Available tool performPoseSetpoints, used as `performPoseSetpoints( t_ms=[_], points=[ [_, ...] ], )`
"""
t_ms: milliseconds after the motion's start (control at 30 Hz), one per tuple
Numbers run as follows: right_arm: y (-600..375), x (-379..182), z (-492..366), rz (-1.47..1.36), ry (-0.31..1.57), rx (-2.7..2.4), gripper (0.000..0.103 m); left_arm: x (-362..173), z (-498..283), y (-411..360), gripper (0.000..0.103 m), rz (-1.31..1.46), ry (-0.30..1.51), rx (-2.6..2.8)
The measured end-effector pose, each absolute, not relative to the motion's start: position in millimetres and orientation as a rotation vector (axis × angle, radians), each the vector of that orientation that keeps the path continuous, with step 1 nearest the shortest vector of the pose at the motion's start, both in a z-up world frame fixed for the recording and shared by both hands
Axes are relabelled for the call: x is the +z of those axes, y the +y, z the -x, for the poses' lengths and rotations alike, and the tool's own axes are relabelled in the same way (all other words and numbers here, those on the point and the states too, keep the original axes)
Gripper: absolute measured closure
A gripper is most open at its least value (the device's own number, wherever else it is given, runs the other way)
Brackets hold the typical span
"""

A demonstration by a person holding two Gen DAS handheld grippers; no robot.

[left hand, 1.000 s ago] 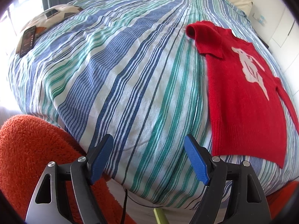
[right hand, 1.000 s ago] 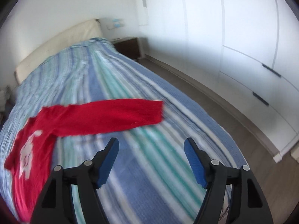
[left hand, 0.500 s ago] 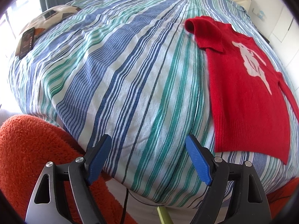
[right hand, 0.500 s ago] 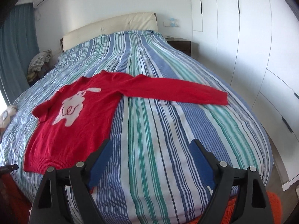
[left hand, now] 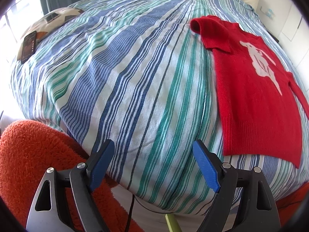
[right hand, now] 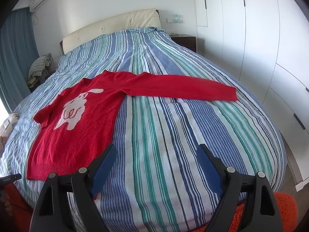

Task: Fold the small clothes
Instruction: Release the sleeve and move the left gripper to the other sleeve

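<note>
Striped bed (right hand: 173, 135), red sweater (right hand: 81, 127) beyond right gripper (right hand: 156, 166)

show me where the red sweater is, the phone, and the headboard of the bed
red sweater (right hand: 77, 135), right wrist view, on the red knit body below the white figure.
phone (left hand: 29, 45), left wrist view, on its dark screen.
headboard (right hand: 115, 25), right wrist view, on the cream padded panel.

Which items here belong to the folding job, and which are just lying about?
Belongs to the job:
- red knitted sweater with a white animal motif
- striped bedspread beneath it

Lying about:
- black phone
- football-print cushion
- checked cloth bundle
</note>
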State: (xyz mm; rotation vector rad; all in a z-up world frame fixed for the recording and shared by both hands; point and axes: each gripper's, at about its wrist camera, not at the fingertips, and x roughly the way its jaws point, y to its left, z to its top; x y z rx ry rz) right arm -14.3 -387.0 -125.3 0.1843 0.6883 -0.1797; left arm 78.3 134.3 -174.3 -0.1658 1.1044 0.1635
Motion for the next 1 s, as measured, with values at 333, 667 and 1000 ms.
performPoseSetpoints(
  t_ms=[333,667,1000],
  points=[
    [-377.6,-128.2,11.5,-0.161,0.699,-0.162,0.019,-175.2,-79.5,134.3,0.018,0.165,1.108,0.167],
    [-373.4,-129.7,8.9,-0.155,0.704,-0.151,0.019,-172.0,-78.1,136.6,0.017,0.177,1.094,0.166],
    [-382.9,-133.8,6.7,-0.211,0.714,-0.146,0.019,-123.1,-101.5,113.4,0.015,0.1,0.978,0.025]
  ],
)
